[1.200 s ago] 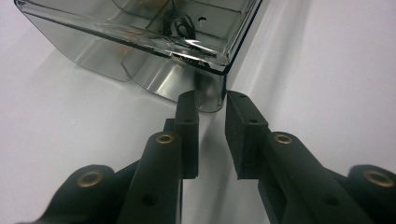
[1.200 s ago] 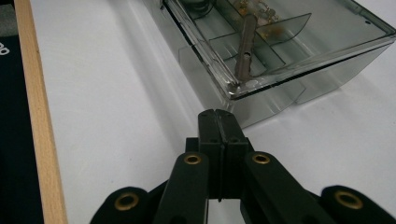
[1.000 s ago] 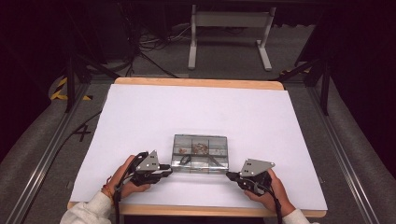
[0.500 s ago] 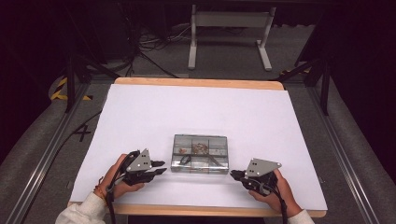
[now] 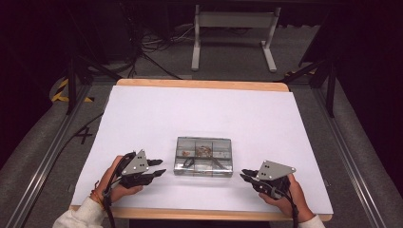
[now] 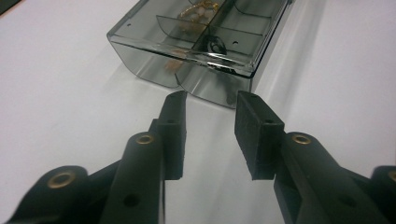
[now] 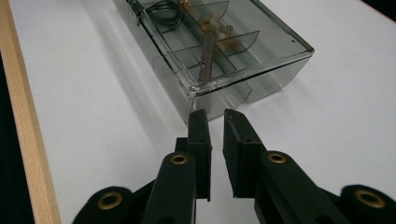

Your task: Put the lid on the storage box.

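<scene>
At the left of the high view, the left gripper (image 5: 159, 167) is held in a hand (image 5: 113, 179) above the white sheet (image 5: 142, 118), its jaws aimed rightward at the clear compartment box (image 5: 203, 156). A gap is seen between the tips and the box's left end. In the left gripper view the two black pads (image 6: 173, 126) are parted, with bare white sheet between them and nothing gripped; the jaws have just been opening. The box (image 6: 201, 42) is seen just beyond the tips, not touched.

In the middle, the box is found lying flat on the sheet, toward the near edge of the table (image 5: 199, 85), lid shut. Dividers are made out inside it, with small gold-coloured bits (image 5: 203, 150) in one of the far compartments and a dark wire-like loop (image 5: 188, 162) in a near one.

On the right, the right gripper (image 5: 244, 176) is held in the other hand (image 5: 285, 194), pointed leftward at the box's right end and standing apart from it. In the right gripper view a narrow slot is seen between its pads (image 7: 200, 140); nothing is clamped, and these jaws too have just been opening. The box's corner (image 7: 198, 88) is seen right ahead of the tips, and a dark rod (image 7: 207, 56) is seen lying inside.
</scene>
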Demonstrator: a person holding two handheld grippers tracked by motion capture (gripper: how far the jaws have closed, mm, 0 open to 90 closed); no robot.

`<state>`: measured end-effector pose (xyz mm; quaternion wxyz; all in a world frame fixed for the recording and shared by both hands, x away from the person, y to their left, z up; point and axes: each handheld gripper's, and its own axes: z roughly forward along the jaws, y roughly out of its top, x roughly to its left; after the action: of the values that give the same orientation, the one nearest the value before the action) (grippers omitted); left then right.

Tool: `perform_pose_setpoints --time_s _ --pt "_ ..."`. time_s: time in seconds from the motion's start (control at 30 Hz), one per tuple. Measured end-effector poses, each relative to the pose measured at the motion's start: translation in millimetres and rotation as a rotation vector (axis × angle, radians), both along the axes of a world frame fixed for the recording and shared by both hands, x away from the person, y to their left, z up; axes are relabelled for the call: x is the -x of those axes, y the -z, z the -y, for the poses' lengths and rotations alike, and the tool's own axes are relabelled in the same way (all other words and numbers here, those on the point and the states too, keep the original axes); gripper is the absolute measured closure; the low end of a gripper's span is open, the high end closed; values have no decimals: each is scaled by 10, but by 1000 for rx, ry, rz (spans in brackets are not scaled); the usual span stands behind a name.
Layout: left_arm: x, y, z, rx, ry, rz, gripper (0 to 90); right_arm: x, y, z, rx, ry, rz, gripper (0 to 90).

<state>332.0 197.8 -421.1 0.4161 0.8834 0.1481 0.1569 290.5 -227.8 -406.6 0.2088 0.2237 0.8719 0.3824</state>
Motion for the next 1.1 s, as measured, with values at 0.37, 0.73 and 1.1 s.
perform_pose_setpoints --time_s 0.37,0.73,1.1 --pt "59 -28 -171 22 -58 21 534 47 -56 109 9 45 39 724" --pt "84 9 -369 34 -124 31 444 54 -38 236 13 93 54 646" --pt "92 97 -578 34 -184 22 363 55 6 377 13 138 66 591"
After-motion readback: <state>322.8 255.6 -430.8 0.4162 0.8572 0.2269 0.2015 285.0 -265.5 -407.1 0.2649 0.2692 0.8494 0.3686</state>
